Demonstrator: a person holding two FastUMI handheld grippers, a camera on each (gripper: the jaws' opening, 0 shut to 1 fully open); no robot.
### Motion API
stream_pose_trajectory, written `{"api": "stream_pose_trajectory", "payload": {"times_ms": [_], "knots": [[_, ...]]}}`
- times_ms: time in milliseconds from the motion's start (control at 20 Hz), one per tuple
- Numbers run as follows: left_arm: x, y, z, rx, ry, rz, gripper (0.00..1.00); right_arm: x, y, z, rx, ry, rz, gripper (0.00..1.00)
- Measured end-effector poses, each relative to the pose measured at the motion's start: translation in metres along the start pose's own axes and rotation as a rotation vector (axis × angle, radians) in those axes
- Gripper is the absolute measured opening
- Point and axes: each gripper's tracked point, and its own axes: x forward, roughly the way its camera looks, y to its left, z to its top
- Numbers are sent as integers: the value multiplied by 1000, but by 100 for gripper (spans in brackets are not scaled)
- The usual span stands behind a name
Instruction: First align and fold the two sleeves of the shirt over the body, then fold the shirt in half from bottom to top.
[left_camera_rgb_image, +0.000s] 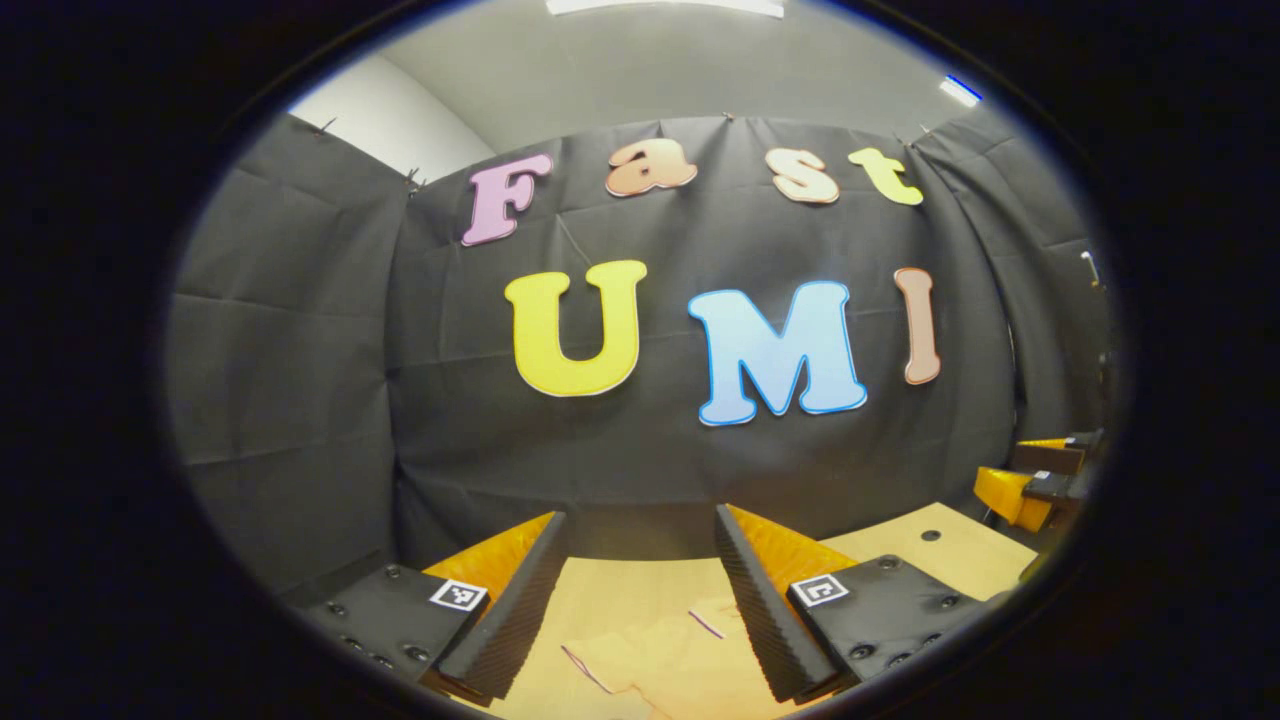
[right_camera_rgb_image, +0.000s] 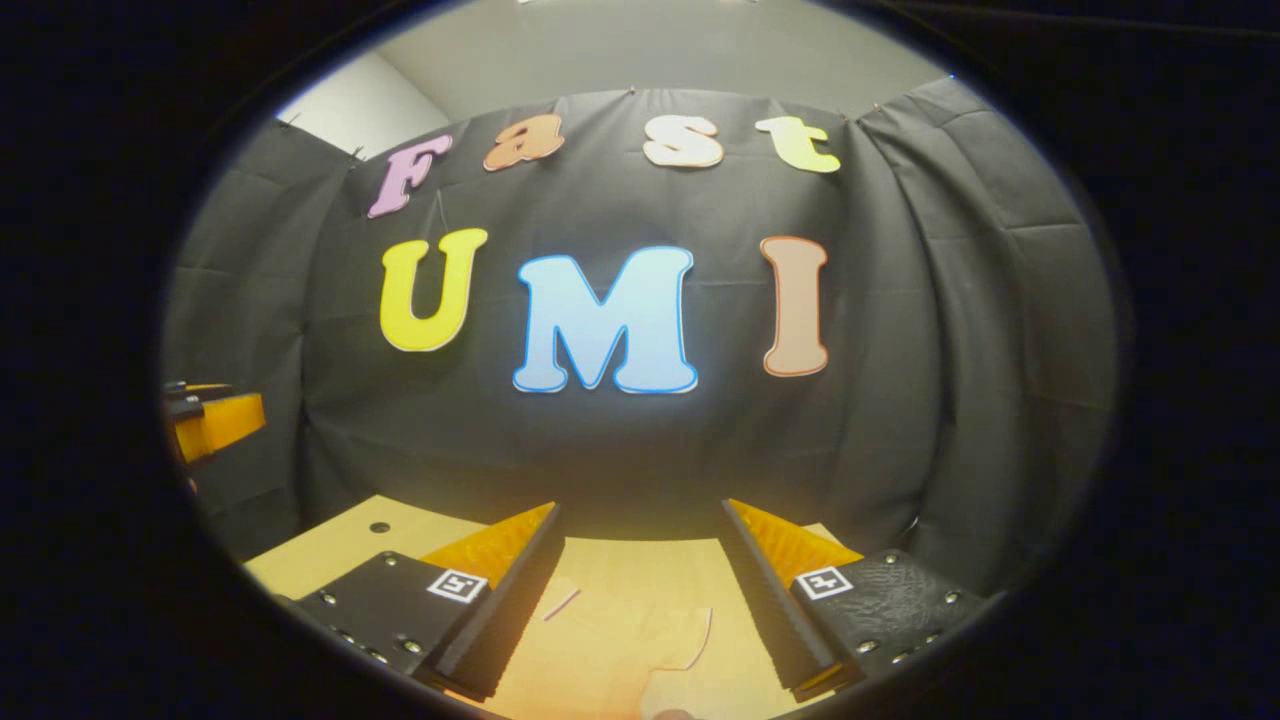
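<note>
A pale peach shirt (left_camera_rgb_image: 660, 655) lies flat on the wooden table, low between my left gripper's fingers; thin dark trim lines mark its edges. My left gripper (left_camera_rgb_image: 640, 520) hangs open above it with nothing between its fingers. In the right gripper view the same shirt (right_camera_rgb_image: 630, 640) shows a curved trimmed edge under my right gripper (right_camera_rgb_image: 640, 510), which is also open and holding nothing. Most of the shirt lies below both views, so I cannot tell sleeves from body. The right gripper (left_camera_rgb_image: 1040, 480) shows at the far right, the left gripper (right_camera_rgb_image: 205, 420) at the far left.
The light wooden table (left_camera_rgb_image: 950, 550) has a small round hole (left_camera_rgb_image: 930, 535) near its back; table (right_camera_rgb_image: 340, 545) and hole (right_camera_rgb_image: 379, 526) also appear in the right gripper view. The black cloth wall (left_camera_rgb_image: 640, 460) stands close behind the table's far edge.
</note>
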Motion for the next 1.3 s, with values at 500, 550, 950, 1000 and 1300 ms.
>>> {"api": "stream_pose_trajectory", "payload": {"times_ms": [500, 550, 950, 1000, 1300], "knots": [[-3, 15, -15, -19, 50, 64, 94, 70, -29, -145, -55, 319, -7, 97], [-4, 18, -17, -17, 56, 75, 94, 76, -31, -160, -58, 353, -4, 96], [-18, 46, -29, -23, 103, 170, 94, 100, -55, -271, -70, 641, -13, 97], [-21, 49, -31, -22, 108, 180, 94, 99, -58, -282, -71, 672, -18, 97], [-30, 63, -35, -7, 133, 226, 94, 96, -63, -333, -18, 807, -32, 97]]}}
